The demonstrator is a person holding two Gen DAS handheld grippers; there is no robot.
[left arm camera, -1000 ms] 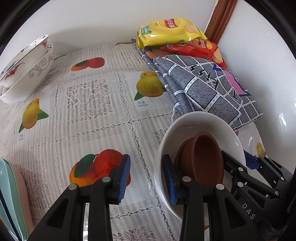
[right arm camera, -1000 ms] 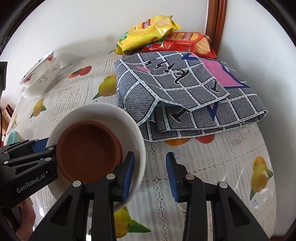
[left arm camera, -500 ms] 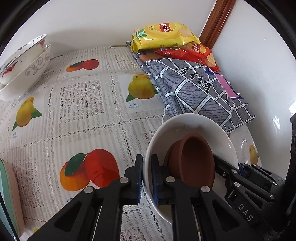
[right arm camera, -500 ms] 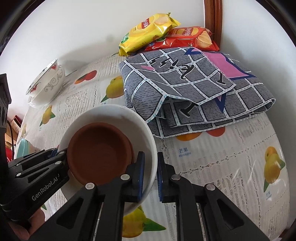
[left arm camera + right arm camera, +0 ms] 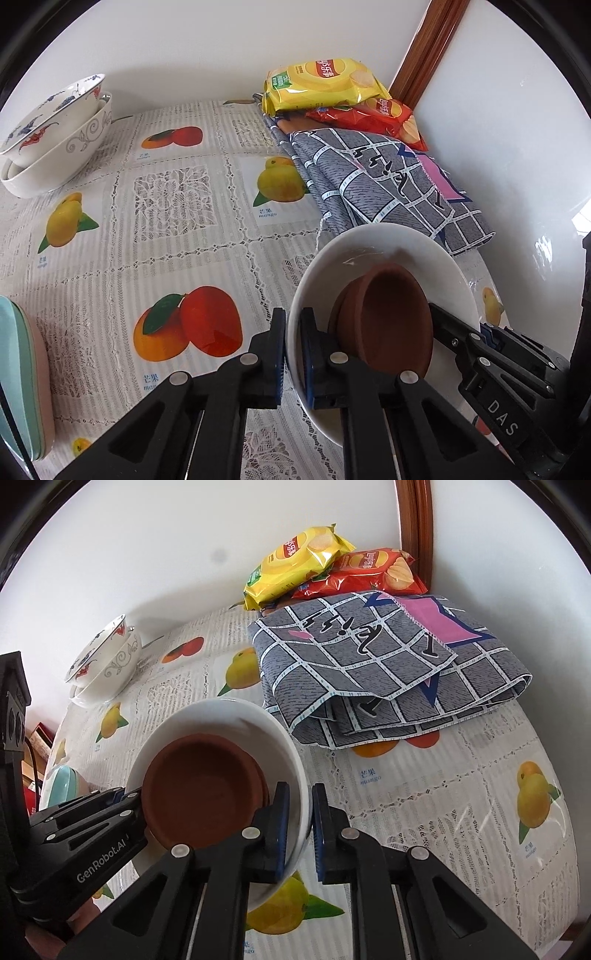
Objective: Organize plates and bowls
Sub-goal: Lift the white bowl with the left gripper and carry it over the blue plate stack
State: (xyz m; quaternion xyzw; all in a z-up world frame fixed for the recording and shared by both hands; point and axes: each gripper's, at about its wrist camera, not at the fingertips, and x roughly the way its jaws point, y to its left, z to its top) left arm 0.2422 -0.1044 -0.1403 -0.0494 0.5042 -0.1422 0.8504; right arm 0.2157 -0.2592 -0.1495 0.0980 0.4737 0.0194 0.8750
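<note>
Both claws have closed since a second ago: the left claw (image 5: 291, 354) and right claw (image 5: 297, 830) now clamp opposite rims of the white ceramic bowl (image 5: 236, 716) holding the brown clay dish (image 5: 201, 786), above the fruit-print table (image 5: 177, 240), seemingly ready to carry.

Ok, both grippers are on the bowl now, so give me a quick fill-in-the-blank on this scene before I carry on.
1. Both the left gripper and the right gripper clamp the rim of the ____ bowl.
2. Inside it sits a smaller bowl coloured ____.
3. The yellow chip bag lies on top of the ____ chip bag.
4. The folded cloth has a ____ pattern.

Missing words: white; brown; red; checked
</note>
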